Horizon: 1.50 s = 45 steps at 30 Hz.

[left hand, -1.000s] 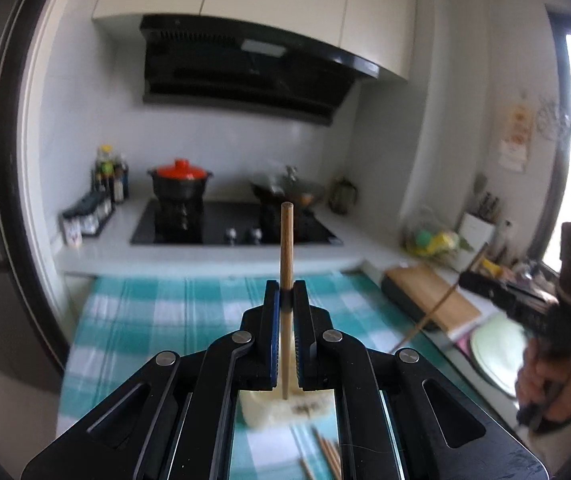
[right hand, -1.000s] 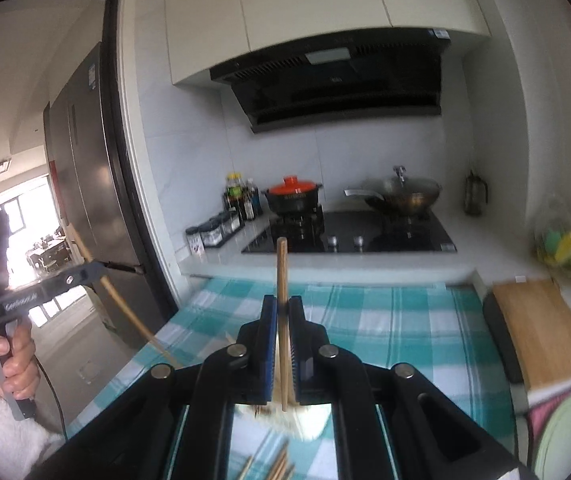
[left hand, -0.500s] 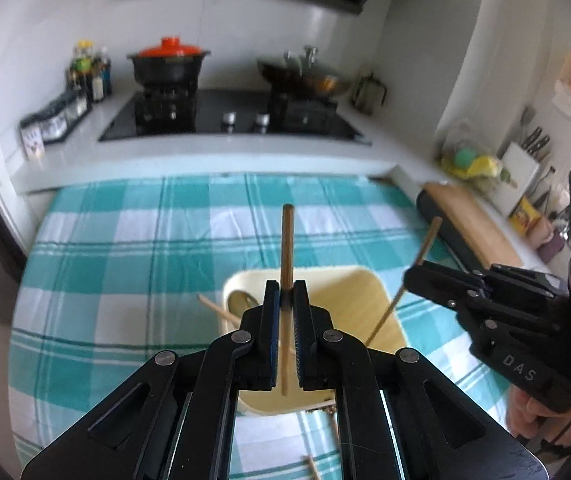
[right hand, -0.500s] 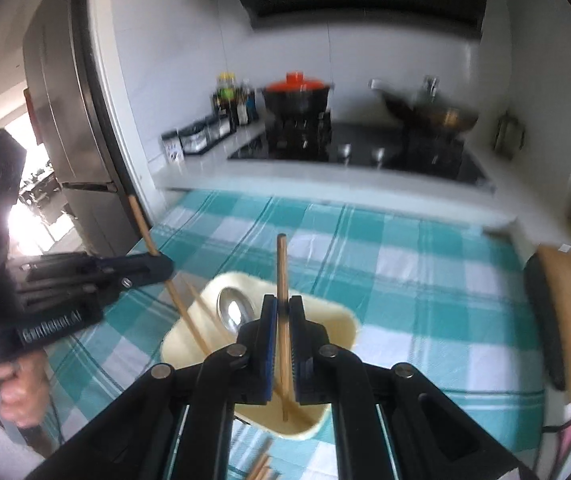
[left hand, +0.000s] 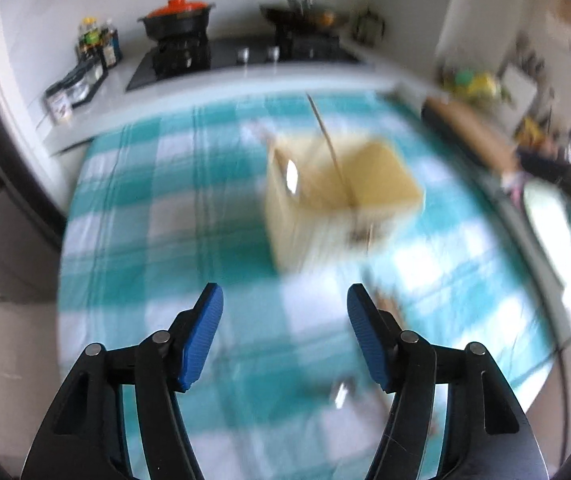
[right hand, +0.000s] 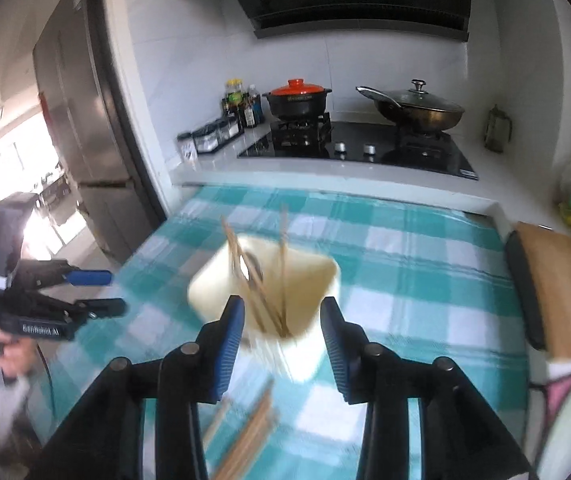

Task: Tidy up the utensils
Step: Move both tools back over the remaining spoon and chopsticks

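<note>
Left gripper (left hand: 284, 308), bottom centre of the left wrist view: jaws have just been opening, now spread wide with nothing between them, only blurred checked tablecloth (left hand: 133, 208) under them. Right gripper (right hand: 281, 320), bottom centre of the right wrist view: jaws also just been opening, now parted, pads clear of anything, no stick pinched. Below the right jaws, at the bottom of that frame, loose chopsticks (right hand: 245, 436) lie on the cloth, blurred, count unclear. Just beyond the right fingertips, mid-frame, sits the cream holder (right hand: 265, 276) with several chopsticks standing tilted in it and what looks like a spoon (right hand: 251, 266); in the left view it's centre-right. Further back: stove with red-lidded pot (right hand: 299, 98) and wok (right hand: 417, 108), upper frame. Handling guess: sticks are light, stiff, thin and smooth, so they'll roll and pivot in the pads. Best to pinch across the shaft near mid-length, square to the pads, one at a time. Holder looks light and could tip if knocked on the rim.
</note>
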Tool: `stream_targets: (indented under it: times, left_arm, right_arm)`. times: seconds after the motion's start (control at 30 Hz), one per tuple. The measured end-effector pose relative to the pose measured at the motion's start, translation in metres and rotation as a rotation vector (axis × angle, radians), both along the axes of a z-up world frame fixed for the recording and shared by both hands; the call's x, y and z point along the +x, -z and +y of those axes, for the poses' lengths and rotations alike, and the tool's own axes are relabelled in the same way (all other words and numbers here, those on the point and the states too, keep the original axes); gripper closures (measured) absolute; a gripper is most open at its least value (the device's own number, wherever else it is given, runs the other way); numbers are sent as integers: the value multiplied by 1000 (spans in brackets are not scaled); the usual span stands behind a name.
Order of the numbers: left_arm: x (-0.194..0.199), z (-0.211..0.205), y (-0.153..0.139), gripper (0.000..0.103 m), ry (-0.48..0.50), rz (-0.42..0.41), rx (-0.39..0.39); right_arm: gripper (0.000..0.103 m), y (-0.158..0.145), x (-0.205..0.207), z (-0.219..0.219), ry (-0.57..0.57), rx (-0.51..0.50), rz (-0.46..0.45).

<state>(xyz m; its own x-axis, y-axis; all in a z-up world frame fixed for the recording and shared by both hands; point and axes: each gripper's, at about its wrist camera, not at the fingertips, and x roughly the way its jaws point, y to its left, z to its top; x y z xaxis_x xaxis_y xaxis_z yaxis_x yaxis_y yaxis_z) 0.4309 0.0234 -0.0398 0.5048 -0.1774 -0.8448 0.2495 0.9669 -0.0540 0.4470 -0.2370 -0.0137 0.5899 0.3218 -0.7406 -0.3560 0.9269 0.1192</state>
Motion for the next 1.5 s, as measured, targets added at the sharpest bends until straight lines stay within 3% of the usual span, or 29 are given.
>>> stream_targets:
  times: [0.13,0.27,0.33,0.37,0.43,0.5,0.6,0.73,0.9,1.27,1.5]
  left_arm:
    - [-67,9,24,28,6,27,95]
    - [-123,11,55,22,-39,32,94]
    - [-142,6,74,22,-72,41,69]
    - [-148,3,82,22,-87,44,45]
    - [-154,-6,100,22,-122,52,-24]
    - [-155,-16,116,22,-159,64,-74]
    - [-147,-32,127,22,-207,45,-79]
    - [-140,-45,130,22,-263,-20,-58]
    - [-125,-48,139,22,-317,-9,-70]
    - [-108,-66,163,22,-313,17,-2]
    - [-117,-76,165,20,-272,-19,49]
  right_arm:
    - [50,2,-71,-30,15,-205,2]
    - [46,28,-147,-34,-17,-486,-16]
    - [46,45,-178,-35,-5,-533,-14]
    - [46,54,-189,-35,15,-514,-10]
    - [46,75,-208,-39,76,-371,25]
    - [46,97,-217,-40,139,-175,73]
    - [46,120,-225,-29,200,-60,89]
    - [46,124,-235,-6,207,-23,31]
    - [46,129,-232,6,184,-48,22]
    - [47,160,-197,10,198,6,113]
    - [53,172,-175,26,180,-6,142]
